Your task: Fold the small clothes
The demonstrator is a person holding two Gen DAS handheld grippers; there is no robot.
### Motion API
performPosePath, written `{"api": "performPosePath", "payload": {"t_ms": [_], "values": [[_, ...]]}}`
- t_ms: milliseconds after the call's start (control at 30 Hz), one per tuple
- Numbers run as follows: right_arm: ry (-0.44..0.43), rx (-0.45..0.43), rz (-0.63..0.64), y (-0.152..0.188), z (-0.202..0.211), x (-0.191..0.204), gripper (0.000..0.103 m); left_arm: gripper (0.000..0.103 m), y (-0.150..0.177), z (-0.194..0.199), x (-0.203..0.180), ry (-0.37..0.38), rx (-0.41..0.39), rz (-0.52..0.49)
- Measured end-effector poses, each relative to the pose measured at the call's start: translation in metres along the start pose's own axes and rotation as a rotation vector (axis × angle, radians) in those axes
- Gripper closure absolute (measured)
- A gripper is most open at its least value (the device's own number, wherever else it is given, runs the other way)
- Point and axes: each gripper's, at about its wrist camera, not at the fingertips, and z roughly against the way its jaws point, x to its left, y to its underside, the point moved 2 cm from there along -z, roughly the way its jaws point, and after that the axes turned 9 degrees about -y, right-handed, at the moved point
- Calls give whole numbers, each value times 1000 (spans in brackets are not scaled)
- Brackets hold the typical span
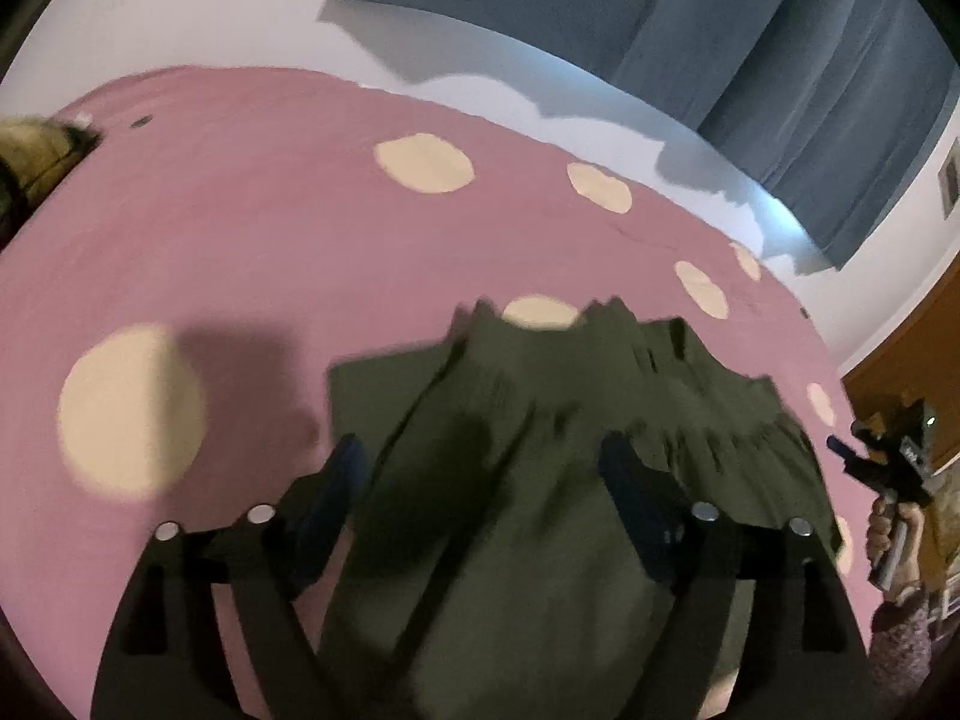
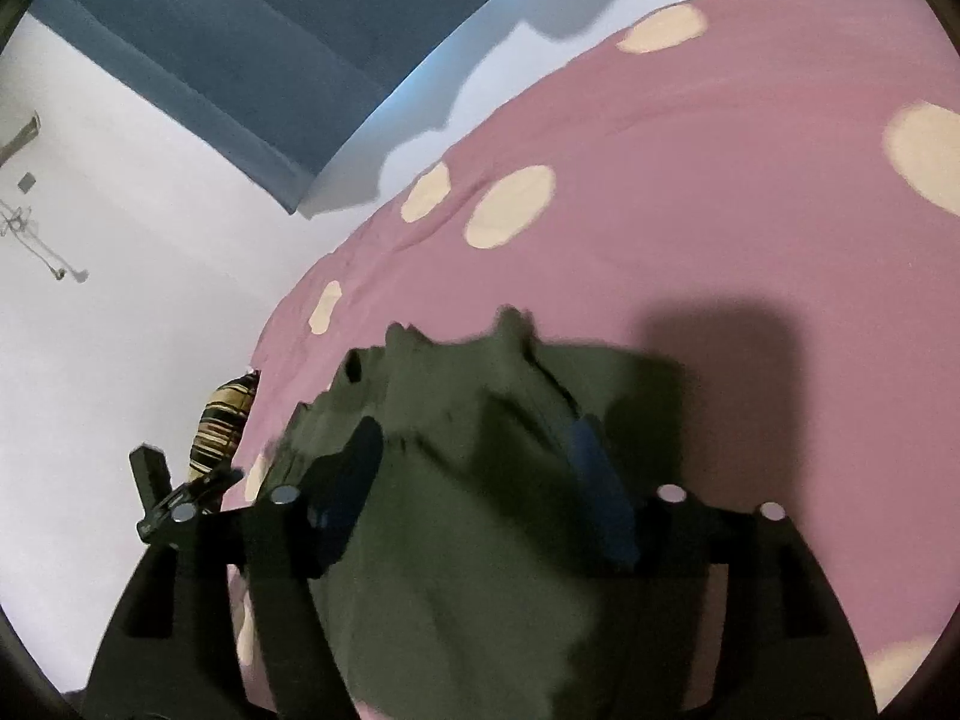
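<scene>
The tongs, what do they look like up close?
Both tongs, left and right, have black frames with round silver bolts on top and dark blue pads on the fingers. The person's right hand grips a handle below more black-and-orange gear, and wears a speckled purplish knit sleeve.

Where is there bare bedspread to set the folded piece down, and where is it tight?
Free: the pink bedspread left of the green garment and beyond its ruffled top toward the curtain. Tight: right edge, where the right gripper hovers, and the far-left corner by a brown bundle.
</scene>
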Motion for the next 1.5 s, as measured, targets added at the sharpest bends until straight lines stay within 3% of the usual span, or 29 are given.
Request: {"api": "performPosePath", "payload": {"t_ms": [167, 367, 533, 567, 633, 700, 800, 1000, 1200, 1300, 1433, 1500], "values": [[20, -14, -121, 47, 49, -31, 33, 22, 53, 31, 37, 0, 22, 110], [-14, 28, -195, 89, 48, -46, 33, 22, 103, 39, 65, 96, 74, 286], [-62, 61, -149, 98, 32, -30, 33, 23, 109, 27, 47, 144, 93, 270], [-50, 64, -141, 98, 28, -29, 37, 23, 107, 24, 42, 151, 95, 258], [2, 75, -101, 99, 22, -26, 52, 32, 103, 17, 36, 141, 100, 245], [39, 71, -100, 100, 20, -30, 72, 52, 101, 5, 34, 94, 131, 249], [28, 73, -111, 101, 20, -38, 81, 69, 98, -2, 37, 37, 145, 261], [31, 77, -70, 104, 18, -41, 87, 74, 100, -4, 23, -80, 130, 163], [7, 76, -70, 104, 24, -45, 86, 72, 104, 5, 29, -65, 111, 108], [-31, 84, -89, 102, 25, -47, 79, 70, 110, 14, 38, -1, 103, 86], [-62, 113, -71, 98, 37, -41, 49, 59, 115, 40, 52, 46, 69, 51], [-54, 117, -39, 91, 42, -36, 39, 41, 110, 52, 56, 39, 34, 37]]}}
